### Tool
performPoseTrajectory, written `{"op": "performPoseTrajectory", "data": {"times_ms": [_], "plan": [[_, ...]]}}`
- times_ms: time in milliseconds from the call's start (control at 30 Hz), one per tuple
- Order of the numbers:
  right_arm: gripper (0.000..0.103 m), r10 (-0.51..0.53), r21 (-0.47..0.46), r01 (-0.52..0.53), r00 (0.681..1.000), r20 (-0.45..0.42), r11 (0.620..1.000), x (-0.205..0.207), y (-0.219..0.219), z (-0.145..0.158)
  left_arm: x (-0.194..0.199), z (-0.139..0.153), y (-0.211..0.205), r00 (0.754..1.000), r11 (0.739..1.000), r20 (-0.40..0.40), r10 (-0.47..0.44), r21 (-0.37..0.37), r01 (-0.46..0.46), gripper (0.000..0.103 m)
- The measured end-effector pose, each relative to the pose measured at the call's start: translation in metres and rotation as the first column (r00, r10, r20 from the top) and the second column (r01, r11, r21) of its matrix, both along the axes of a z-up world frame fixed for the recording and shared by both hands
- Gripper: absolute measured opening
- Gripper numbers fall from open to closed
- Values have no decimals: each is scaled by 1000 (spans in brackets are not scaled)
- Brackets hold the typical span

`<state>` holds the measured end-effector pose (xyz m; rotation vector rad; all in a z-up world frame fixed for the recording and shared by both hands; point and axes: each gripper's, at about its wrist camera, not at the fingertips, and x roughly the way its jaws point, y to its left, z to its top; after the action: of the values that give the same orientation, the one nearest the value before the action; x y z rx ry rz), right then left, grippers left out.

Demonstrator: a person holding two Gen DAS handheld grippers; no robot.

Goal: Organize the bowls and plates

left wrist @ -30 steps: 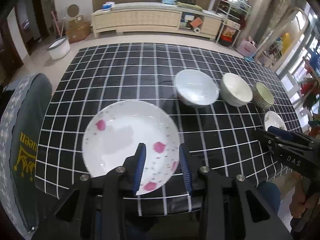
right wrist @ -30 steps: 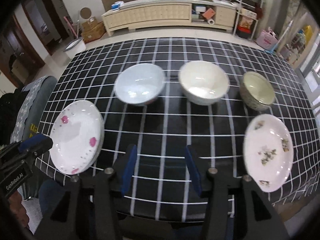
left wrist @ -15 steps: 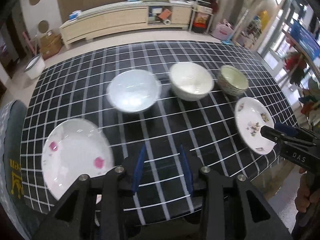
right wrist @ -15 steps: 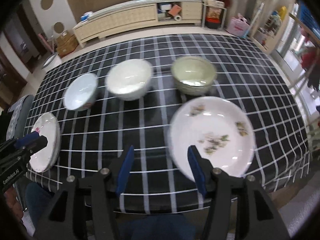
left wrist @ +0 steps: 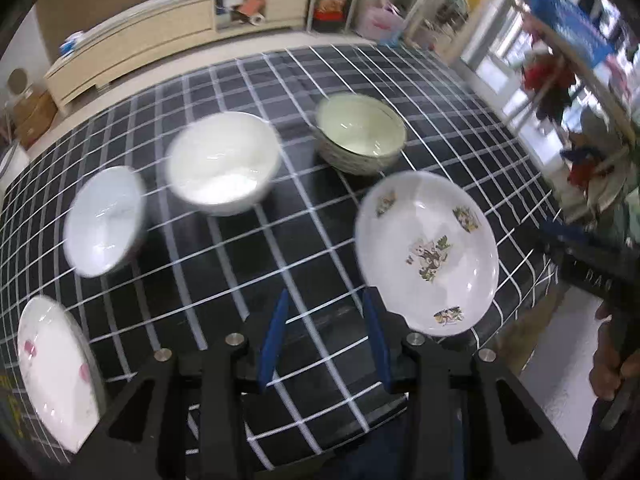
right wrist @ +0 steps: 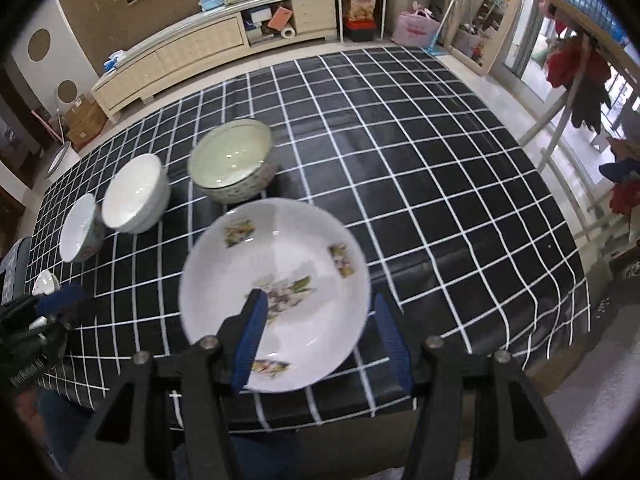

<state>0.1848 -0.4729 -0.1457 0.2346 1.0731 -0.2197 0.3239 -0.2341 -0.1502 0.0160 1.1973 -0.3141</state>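
The right hand-held gripper (right wrist: pixel 320 334) hangs released over the near rim of the floral plate (right wrist: pixel 276 292) at the desk's (right wrist: pixel 440 184) near edge, apparently lining up a grasp, while the left hand-held gripper (left wrist: pixel 326 334), empty with jaws having just widened, hovers left of it.

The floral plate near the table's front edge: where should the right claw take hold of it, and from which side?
Probably the near rim of the floral plate, approached from the table's front edge. The plate lies flat and shallow, so only its raised rim offers a pinch. The open right claw already hangs above that near rim, one finger over the inside. The patterned bowl crowds the far side.
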Motion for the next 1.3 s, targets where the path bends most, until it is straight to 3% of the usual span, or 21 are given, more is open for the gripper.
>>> {"op": "performPoseTrajectory", "data": {"times_ms": [367, 433, 600, 733, 867, 1300], "plan": [[60, -30, 25, 32, 997, -69, 999, 32, -47, -53, 37, -63, -46, 995, 1000, -94, -16, 25, 18, 36], [58, -17, 29, 19, 997, -79, 999, 35, -50, -62, 40, -70, -50, 995, 999, -96, -19, 38, 23, 30], [33, 11, 60, -6, 996, -84, 998, 41, -50, -73, 40, -77, -55, 994, 999, -105, -31, 34, 35, 16], [26, 33, 26, -31, 996, -79, 999, 42, -33, -77, 34, -75, -60, 995, 997, -85, -43, 67, 49, 15], [26, 32, 20, -30, 994, -101, 999, 40, -14, -76, 25, -76, -44, 997, 996, -79, -11, 89, 18, 15], [26, 221, 9, -222, 965, -141, 975, 41, 110, -78, -29, -71, 75, 988, 988, -96, 122, 106, -111, 16]]}}
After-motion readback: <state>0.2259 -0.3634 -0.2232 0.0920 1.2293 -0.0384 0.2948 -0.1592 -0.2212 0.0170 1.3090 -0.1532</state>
